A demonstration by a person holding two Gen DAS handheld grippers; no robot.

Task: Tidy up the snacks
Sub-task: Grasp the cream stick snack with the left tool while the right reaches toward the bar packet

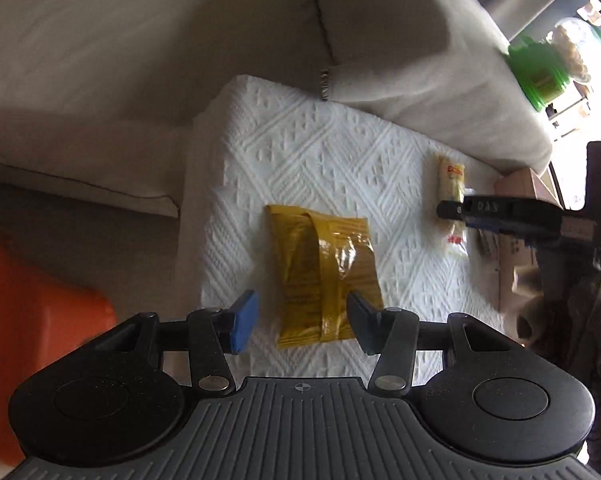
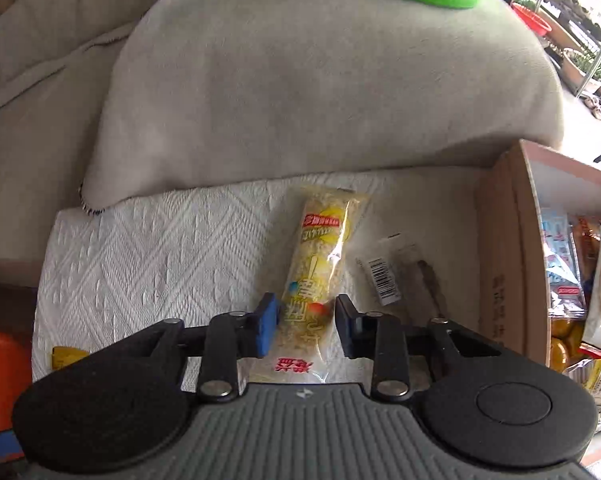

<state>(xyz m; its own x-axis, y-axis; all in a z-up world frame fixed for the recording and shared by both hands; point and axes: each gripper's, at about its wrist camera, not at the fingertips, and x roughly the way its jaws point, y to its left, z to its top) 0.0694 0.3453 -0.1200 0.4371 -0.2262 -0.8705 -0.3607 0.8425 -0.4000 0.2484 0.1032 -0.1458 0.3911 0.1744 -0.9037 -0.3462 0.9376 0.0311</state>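
Your right hand-held gripper [image 2: 306,326] has its jaws narrow and closed onto the lower part of the long rice-cracker bar packet [image 2: 320,268], one pad on each side of the wrapper. The grip sits low on the bar, so most of its length projects beyond the pads; on lifting, the free end may sag or swing and the glossy film may slip out. The bar lies on a white embossed paper towel [image 2: 160,248]; a pad catching the towel would drag it along. Just to the right of the bar lies a small clear packet with a barcode label [image 2: 384,276], near enough to be knocked.

Your left hand-held gripper [image 1: 302,320] stands wide, empty, the pads either side of the near end of the yellow snack packet [image 1: 324,264] without pressing it. The packet is crumpled and folded down its middle; closing on a loose fold would give a poor hold.

The cardboard box [image 2: 520,240], already holding other snack packets, stands at the towel's right edge. Its near wall rises between the bar and the box interior; a low carry would strike it. A green-lidded jar [image 1: 540,72] rests on the sofa's arm beyond, and could be toppled by a wide swing.
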